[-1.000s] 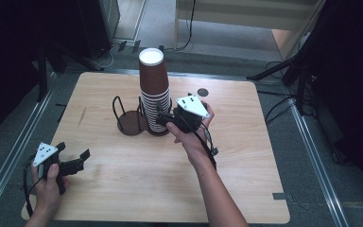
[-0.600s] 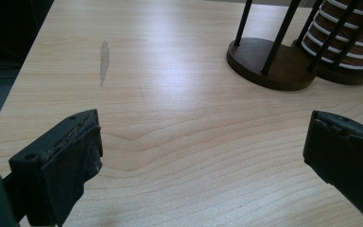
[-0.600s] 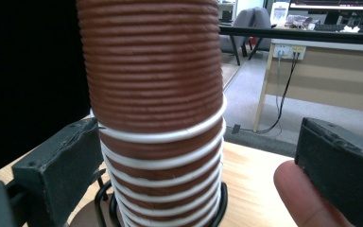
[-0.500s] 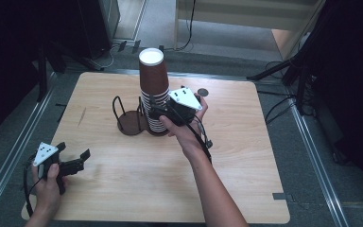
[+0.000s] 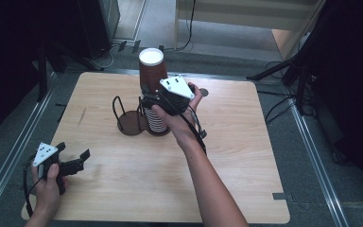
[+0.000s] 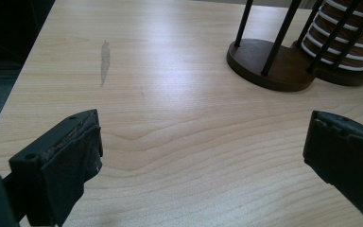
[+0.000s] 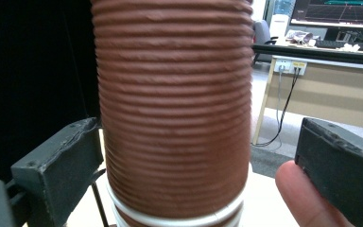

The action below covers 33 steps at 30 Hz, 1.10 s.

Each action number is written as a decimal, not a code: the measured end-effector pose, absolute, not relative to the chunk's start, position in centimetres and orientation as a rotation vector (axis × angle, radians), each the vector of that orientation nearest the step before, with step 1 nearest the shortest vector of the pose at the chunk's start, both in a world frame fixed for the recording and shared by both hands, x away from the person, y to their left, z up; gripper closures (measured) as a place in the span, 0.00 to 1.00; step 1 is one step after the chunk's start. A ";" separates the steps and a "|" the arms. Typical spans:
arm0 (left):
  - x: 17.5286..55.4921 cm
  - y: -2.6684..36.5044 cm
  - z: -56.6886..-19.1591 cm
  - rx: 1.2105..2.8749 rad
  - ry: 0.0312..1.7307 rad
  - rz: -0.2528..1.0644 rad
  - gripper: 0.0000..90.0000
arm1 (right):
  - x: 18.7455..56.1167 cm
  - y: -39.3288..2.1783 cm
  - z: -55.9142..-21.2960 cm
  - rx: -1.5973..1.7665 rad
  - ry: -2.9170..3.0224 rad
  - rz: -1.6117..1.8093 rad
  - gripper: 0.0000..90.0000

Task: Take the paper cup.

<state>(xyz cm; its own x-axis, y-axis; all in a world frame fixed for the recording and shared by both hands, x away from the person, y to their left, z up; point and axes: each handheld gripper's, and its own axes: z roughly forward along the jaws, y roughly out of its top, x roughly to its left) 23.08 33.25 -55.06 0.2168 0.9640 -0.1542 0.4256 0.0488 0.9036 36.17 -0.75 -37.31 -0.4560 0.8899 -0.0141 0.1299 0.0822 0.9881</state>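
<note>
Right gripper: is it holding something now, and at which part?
Nothing is held. The right gripper is open around the top cup; the jaws are apart from its sides.

Cup stack (image 5: 152, 90) is standing in the holder (image 5: 134, 119) mid-table (image 5: 246, 156), sitting between the right hand-held gripper (image 5: 150, 94) jaws; left hand-held gripper (image 5: 72, 158) is hovering well apart, with the holder lying ahead and to its right.

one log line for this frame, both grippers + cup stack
right gripper: open, jaws either side of top cup, no squeeze seen | left gripper: open, idle over table | cup stack: upright in holder
</note>
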 end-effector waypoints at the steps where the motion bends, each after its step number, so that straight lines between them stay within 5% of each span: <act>1: 23.1 33.3 -55.1 1.537 1.362 0.710 0.00 | 36.2 -0.6 -37.2 1.016 1.691 1.435 0.02; 33: 23.1 33.2 -55.1 1.537 1.360 0.709 0.00 | 37.9 1.3 -37.2 1.024 1.725 1.400 0.11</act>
